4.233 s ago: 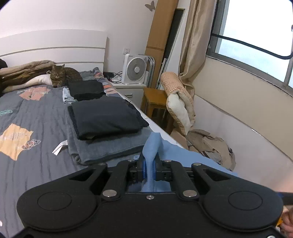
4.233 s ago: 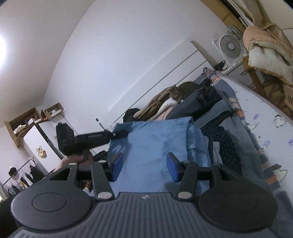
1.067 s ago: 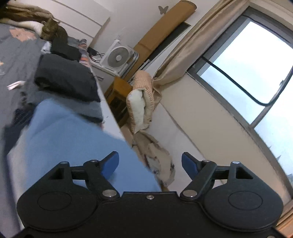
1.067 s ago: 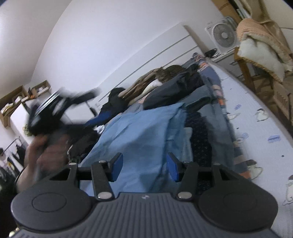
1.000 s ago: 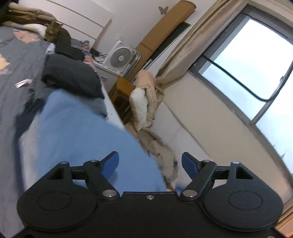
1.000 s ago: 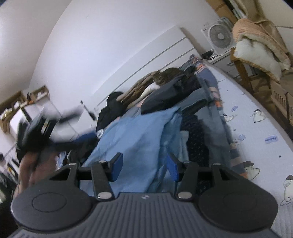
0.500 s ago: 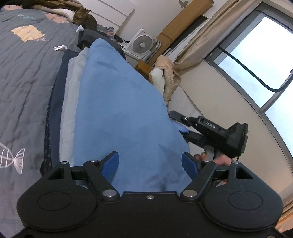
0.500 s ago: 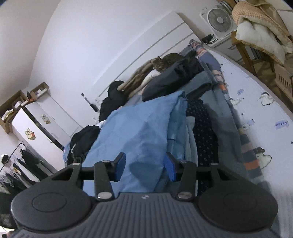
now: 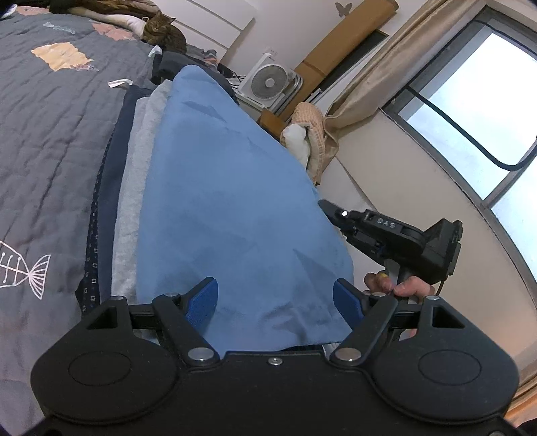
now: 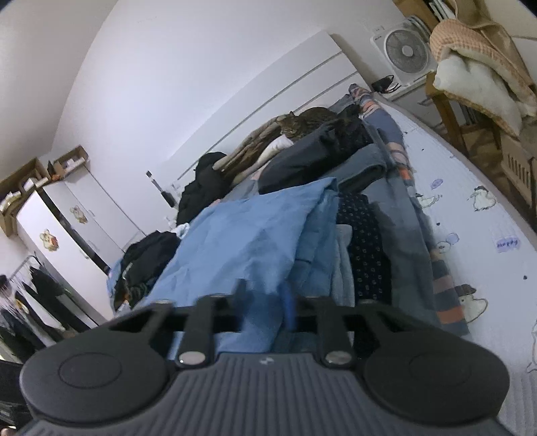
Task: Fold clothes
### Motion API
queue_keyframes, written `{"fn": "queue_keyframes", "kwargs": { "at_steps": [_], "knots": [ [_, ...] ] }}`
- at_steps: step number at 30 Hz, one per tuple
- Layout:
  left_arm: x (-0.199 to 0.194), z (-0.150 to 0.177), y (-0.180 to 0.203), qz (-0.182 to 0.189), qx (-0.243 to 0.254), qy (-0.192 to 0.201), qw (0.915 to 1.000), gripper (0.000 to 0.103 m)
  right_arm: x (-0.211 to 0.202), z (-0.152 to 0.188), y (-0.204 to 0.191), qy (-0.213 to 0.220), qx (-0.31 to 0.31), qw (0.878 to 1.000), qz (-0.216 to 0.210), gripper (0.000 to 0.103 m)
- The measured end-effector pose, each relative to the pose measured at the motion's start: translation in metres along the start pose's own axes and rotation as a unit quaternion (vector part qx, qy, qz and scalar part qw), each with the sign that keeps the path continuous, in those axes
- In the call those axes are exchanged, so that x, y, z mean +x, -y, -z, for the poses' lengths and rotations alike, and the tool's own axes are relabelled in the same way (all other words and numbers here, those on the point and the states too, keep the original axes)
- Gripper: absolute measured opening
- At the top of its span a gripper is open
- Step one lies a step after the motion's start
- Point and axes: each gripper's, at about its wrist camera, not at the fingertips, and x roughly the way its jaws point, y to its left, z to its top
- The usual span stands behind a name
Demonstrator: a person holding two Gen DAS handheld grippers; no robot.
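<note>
A blue garment (image 9: 228, 201) lies flat on a grey and a navy dotted piece at the bed's right edge. My left gripper (image 9: 275, 302) hovers open over its near end, the cloth below and between the blue pads (image 9: 201, 302), which do not press it. My right gripper (image 9: 327, 206), held by a hand, has its tip at the garment's right edge. In the right wrist view its fingers (image 10: 241, 291) are blurred as the jaws close on a fold of the blue garment (image 10: 241, 241), with my right gripper (image 10: 265, 295) pinching it.
A cat (image 9: 161, 28) lies by the headboard behind folded dark clothes (image 10: 312, 161). A grey quilt (image 9: 50, 134) covers the bed's left. A fan (image 9: 268, 82) and a chair with blankets (image 9: 305, 130) stand right of the bed. A dark clothes heap (image 10: 147, 255) lies on the far side.
My left gripper swung from facing the window side to over the blue garment, staying open. My right gripper's jaws, open half a second ago, have come together on the cloth.
</note>
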Motion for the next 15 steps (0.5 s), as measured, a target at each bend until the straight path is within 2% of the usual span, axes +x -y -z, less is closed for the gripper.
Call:
{"fn": "queue_keyframes", "kwargs": {
  "at_steps": [3, 8, 15],
  "knots": [
    [0.000, 0.003, 0.000, 0.000, -0.001, 0.000, 1.0000, 0.076, -0.002, -0.001, 0.006, 0.006, 0.020, 1.000, -0.002, 0.000],
    [-0.002, 0.004, -0.001, 0.001, -0.004, 0.004, 1.0000, 0.076, -0.018, -0.008, 0.013, 0.039, 0.058, 0.997, -0.033, 0.000],
    [-0.005, 0.007, 0.000, -0.004, -0.001, 0.003, 1.0000, 0.076, -0.018, -0.008, 0.021, 0.037, 0.055, 0.998, 0.005, 0.000]
  ]
}}
